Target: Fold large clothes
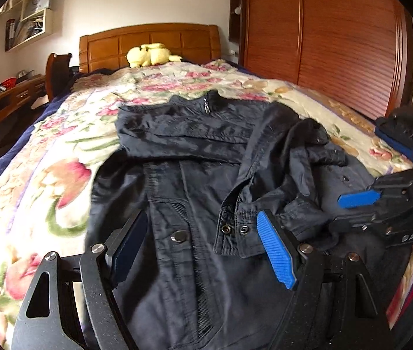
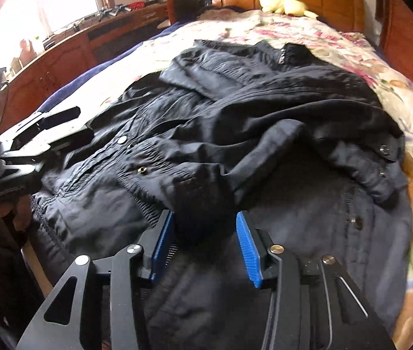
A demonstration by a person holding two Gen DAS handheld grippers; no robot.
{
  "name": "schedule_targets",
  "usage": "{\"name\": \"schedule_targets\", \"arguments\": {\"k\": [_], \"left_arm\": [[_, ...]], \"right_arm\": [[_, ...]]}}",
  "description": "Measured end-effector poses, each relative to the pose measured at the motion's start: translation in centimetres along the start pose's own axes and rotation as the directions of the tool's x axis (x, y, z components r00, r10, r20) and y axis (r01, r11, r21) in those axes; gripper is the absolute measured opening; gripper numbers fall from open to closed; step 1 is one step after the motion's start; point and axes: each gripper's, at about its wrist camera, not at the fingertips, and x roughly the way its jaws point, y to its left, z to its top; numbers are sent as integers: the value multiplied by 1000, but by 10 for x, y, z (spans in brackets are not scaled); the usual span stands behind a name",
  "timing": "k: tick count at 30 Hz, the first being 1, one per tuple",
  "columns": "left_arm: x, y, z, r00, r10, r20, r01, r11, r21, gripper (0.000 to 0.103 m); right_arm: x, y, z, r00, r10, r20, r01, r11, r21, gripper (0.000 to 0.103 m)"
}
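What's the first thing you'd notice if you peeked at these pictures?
A big dark jacket lies spread on a flowery bedspread, its sleeves folded across its front. Two grippers with blue pads hover at its near end, the left gripper wide open and the right gripper open over a bunched bit of cloth. A yellow plush toy rests by the wooden headboard.

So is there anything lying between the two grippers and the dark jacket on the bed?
Nothing visible. The left gripper and right gripper both hang open directly over the jacket, with only its own folds beneath them.
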Motion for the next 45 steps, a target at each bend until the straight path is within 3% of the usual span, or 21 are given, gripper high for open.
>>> {"name": "schedule_targets", "arguments": {"k": [5, 15, 18, 22, 30, 38, 41, 43, 45], "left_arm": [[16, -11, 1, 999, -19, -49, 19, 1000, 1, 78], [33, -12, -7, 992, 45, -121, -48, 999, -18, 78], [34, -14, -6, 989, 66, -131, -68, 998, -16, 78], [35, -15, -4, 986, 77, -147, -80, 997, -15, 78], [39, -30, 2, 982, -3, -190, -7, 998, -56, 78], [52, -43, -1, 965, 2, -262, -6, 1000, -14, 54], [54, -48, -3, 960, 4, -281, -1, 1000, 11, 26], [52, -49, -1, 958, 24, -284, -15, 999, 34, 17], [49, -46, 4, 956, 12, -293, -3, 1000, 31, 15]], "right_arm": [[-7, -20, -8, 999, -16, 51, 16, 1000, -14, 52], [-27, -40, -9, 979, 99, 176, -93, 995, -44, 63], [-20, -44, 1, 977, 54, 205, -38, 996, -81, 63], [2, -68, 3, 979, -27, 201, 34, 999, -35, 63], [6, -88, -2, 978, -92, 187, 86, 996, 36, 63], [0, -101, -6, 974, -108, 201, 90, 992, 92, 63], [-4, -103, -7, 970, -119, 214, 96, 988, 119, 63], [-6, -107, -8, 967, -123, 222, 94, 986, 141, 63], [-8, -111, -10, 967, -120, 226, 85, 984, 159, 63]]}}
